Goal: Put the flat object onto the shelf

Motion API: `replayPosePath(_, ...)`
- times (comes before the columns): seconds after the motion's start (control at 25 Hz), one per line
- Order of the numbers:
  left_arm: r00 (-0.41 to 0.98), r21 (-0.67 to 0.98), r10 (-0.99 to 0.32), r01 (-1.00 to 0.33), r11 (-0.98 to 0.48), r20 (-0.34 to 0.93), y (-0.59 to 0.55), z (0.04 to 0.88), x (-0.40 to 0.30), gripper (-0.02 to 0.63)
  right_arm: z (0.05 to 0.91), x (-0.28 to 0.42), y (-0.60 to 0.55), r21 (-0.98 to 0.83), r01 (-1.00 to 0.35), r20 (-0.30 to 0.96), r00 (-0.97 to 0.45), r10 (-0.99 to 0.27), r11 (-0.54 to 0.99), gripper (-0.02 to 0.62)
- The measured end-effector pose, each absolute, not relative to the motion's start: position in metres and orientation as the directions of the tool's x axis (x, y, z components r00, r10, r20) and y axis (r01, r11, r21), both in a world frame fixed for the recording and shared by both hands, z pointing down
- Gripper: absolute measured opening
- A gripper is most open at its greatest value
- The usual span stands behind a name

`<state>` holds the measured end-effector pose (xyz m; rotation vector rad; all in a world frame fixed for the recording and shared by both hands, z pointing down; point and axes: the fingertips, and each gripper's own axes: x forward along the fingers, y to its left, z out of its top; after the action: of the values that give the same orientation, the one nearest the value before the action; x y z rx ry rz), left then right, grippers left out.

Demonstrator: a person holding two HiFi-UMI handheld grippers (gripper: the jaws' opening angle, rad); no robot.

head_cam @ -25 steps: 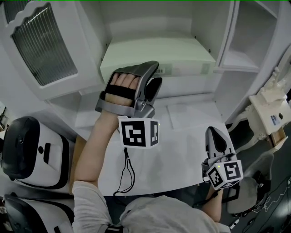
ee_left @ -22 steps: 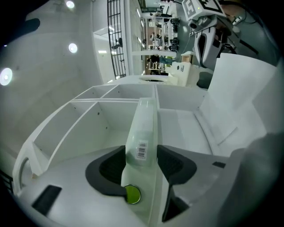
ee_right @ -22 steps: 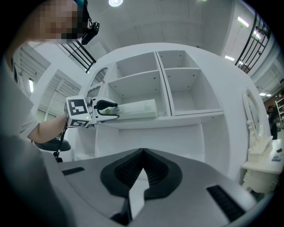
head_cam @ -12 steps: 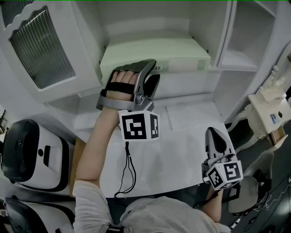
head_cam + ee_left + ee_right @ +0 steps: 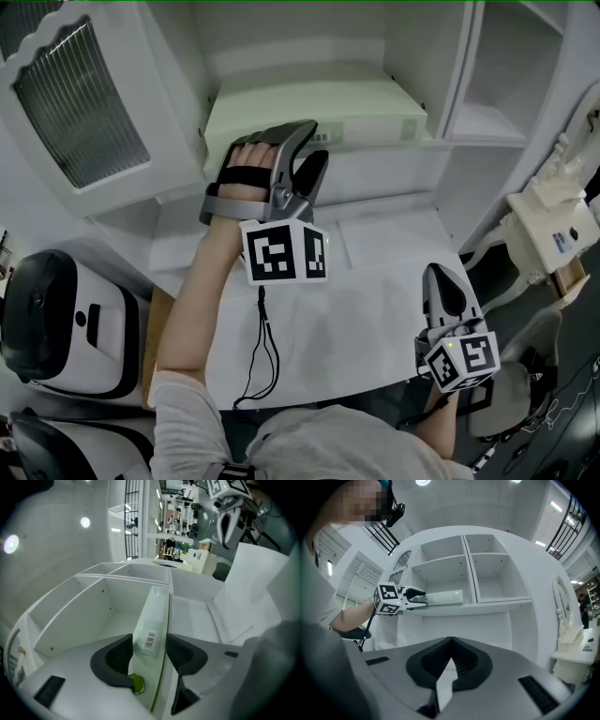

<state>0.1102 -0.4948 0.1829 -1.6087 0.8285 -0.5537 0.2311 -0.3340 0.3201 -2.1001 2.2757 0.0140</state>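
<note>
A flat pale-green box (image 5: 314,105) lies on the white shelf (image 5: 394,157) of the cabinet, its long side across the left compartment. My left gripper (image 5: 305,152) is at the box's near left end, one jaw above and one below. In the left gripper view the box (image 5: 154,613) stands edge-on with a barcode label, and both dark pads (image 5: 117,656) press its sides. My right gripper (image 5: 441,281) rests low over the table at the right, jaws shut and empty. From the right gripper view, the box (image 5: 446,596) sits on the shelf board (image 5: 497,605).
An open cabinet door with ribbed glass (image 5: 80,103) stands at the left. A second, empty compartment (image 5: 497,112) lies right of a divider. A white sheet (image 5: 375,319) covers the table. White and black machines (image 5: 56,319) sit at the lower left, and a cream object (image 5: 553,216) at the right.
The left gripper and the box have moved slightly deeper into the shelf and to the left. The right gripper has stayed where it was.
</note>
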Motion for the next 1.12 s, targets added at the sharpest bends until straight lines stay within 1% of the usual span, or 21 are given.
replayPosePath(0.16, 0.661, -0.926, -0.742, -0.343, -0.161, -0.116, -0.485, 0.174, 0.102, 0.236, 0.319, 0.228, -0.334, -0.022, -0.995, -0.038, -0.099, -0.994, 0.100, 0.008)
replayPosePath(0.2, 0.661, -0.914, -0.739, -0.369, -0.170, -0.129, -0.482, 0.172, 0.098, 0.221, 0.319, 0.227, -0.334, -0.023, -0.994, -0.039, -0.105, -0.994, 0.105, 0.008)
replayPosePath(0.28, 0.656, -0.892, -0.738, -0.416, -0.178, -0.159, -0.474, 0.169, 0.091, 0.166, 0.319, 0.223, -0.334, -0.020, -0.992, -0.040, -0.123, -0.992, 0.124, 0.008)
replayPosePath(0.32, 0.651, -0.881, -0.739, -0.439, -0.179, -0.175, -0.470, 0.168, 0.087, 0.116, 0.318, 0.220, -0.334, -0.016, -0.991, -0.041, -0.135, -0.990, 0.136, 0.008)
replayPosePath(0.4, 0.640, -0.856, -0.741, -0.483, -0.184, -0.202, -0.461, 0.169, 0.079, 0.041, 0.316, 0.215, -0.334, -0.011, -0.987, -0.045, -0.159, -0.986, 0.160, 0.008)
replayPosePath(0.48, 0.634, -0.830, -0.743, -0.520, -0.202, -0.216, -0.451, 0.172, 0.071, 0.015, 0.315, 0.209, -0.333, -0.009, -0.983, -0.048, -0.183, -0.982, 0.184, 0.008)
replayPosePath(0.76, 0.614, -0.693, -0.758, -0.645, -0.322, -0.219, -0.414, 0.188, 0.037, 0.014, 0.316, 0.187, -0.330, -0.004, -0.962, -0.047, -0.272, -0.961, 0.273, 0.008)
replayPosePath(1.12, 0.566, -0.560, -0.799, -0.736, -0.380, -0.201, -0.376, 0.224, 0.000, 0.014, 0.321, 0.160, -0.320, -0.003, -0.927, -0.037, -0.375, -0.926, 0.376, 0.008)
